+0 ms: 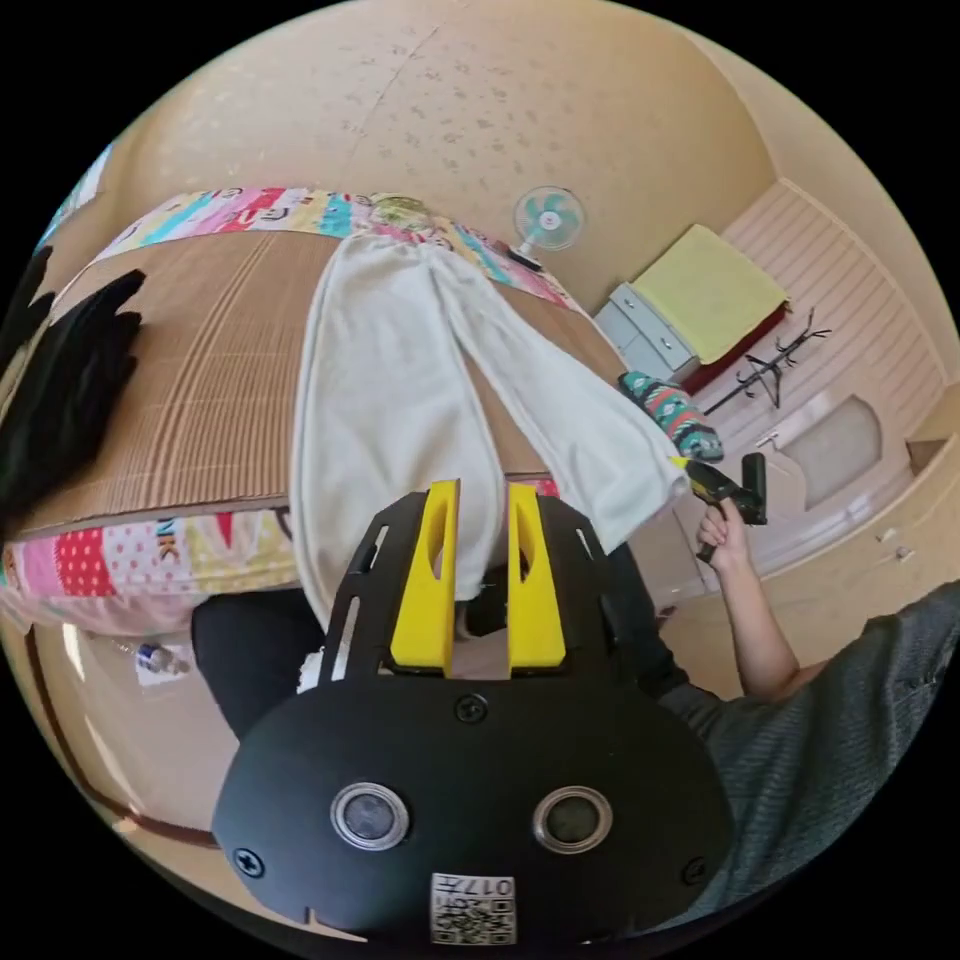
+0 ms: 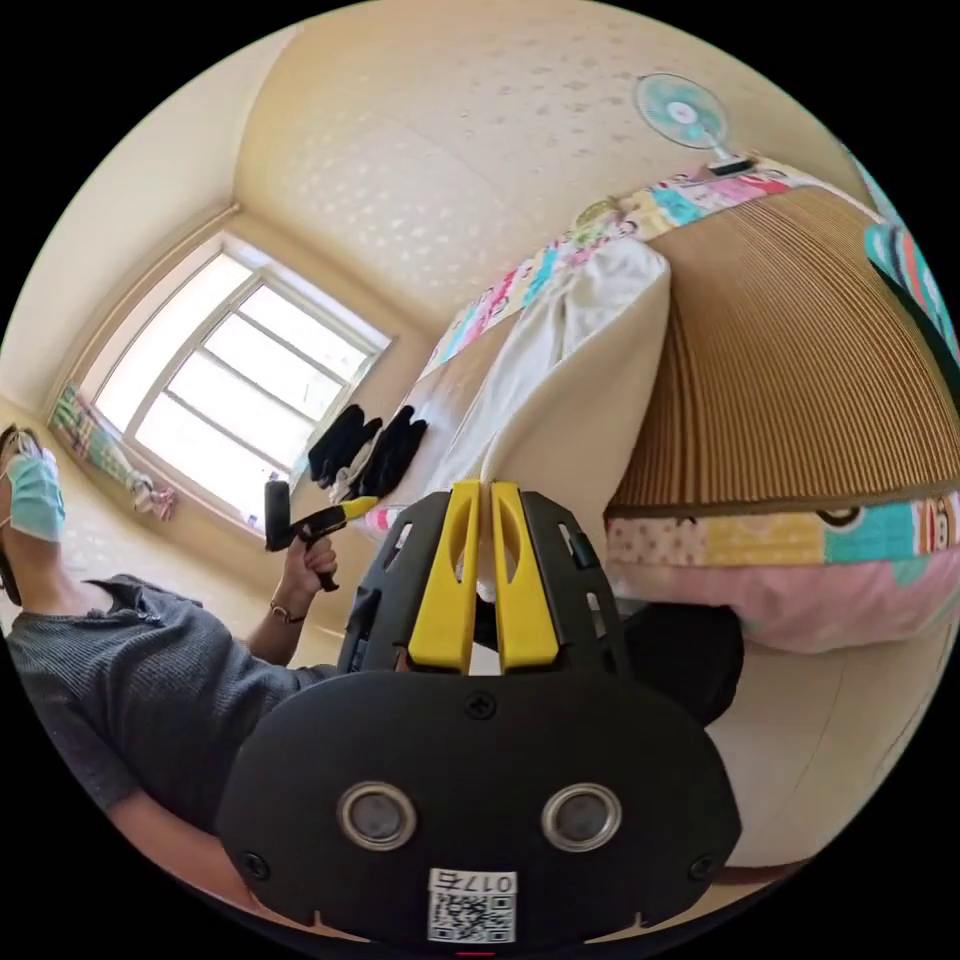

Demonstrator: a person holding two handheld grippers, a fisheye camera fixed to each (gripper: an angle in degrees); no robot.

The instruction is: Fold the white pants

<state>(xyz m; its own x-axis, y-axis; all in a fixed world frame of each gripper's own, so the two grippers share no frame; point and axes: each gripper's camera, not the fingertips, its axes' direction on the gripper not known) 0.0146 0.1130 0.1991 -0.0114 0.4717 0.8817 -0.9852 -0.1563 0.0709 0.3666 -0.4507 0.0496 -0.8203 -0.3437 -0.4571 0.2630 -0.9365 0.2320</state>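
The white pants [image 1: 400,400] are laid out on a ribbed brown mat [image 1: 210,380] covering a bed, waistband at the far edge by the wall and both legs running lengthwise toward the near edge where the person sits. So the long axis goes straight across the bed, far to near, with the legs splayed a bit in a V. One leg hangs over the near edge of the mattress, and the other angles off toward the corner.

In the left gripper view, the left gripper [image 1: 478,560] has its yellow jaws a small way apart with the hem of the hanging leg between them; I can't tell if they actually press the cloth. In that same view the right gripper [image 1: 715,487] is out at the tip of the other leg, held in the person's hand [image 1: 725,535]. In the right gripper view its own jaws look closed down tight on a raised fold of that white leg.

Under the mat there's a colourful patchwork sheet [image 1: 130,560]. Some black clothes [image 1: 70,390] sit on the mat, well apart from the pants. A small fan [image 1: 548,220] stands at the far edge near the waistband. The right gripper view shows a big bright window [image 2: 230,390] behind the person
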